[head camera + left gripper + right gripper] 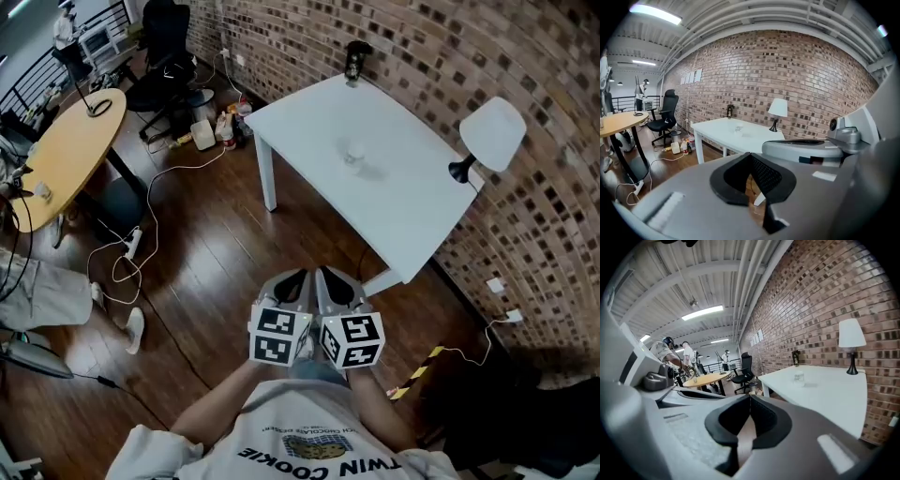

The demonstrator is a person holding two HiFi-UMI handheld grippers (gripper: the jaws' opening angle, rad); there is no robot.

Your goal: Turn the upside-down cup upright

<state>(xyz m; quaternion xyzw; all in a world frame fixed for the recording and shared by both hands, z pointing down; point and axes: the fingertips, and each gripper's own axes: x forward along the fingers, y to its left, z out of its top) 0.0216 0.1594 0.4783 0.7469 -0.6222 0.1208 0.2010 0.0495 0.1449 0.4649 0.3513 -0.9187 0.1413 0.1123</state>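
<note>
Left gripper, right gripper — two, both closed, empty; one cup on one white table.

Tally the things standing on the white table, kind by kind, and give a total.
Clear cup: 1
Lamp: 1
Dark upright item, too small to identify: 1
Total: 3
</note>
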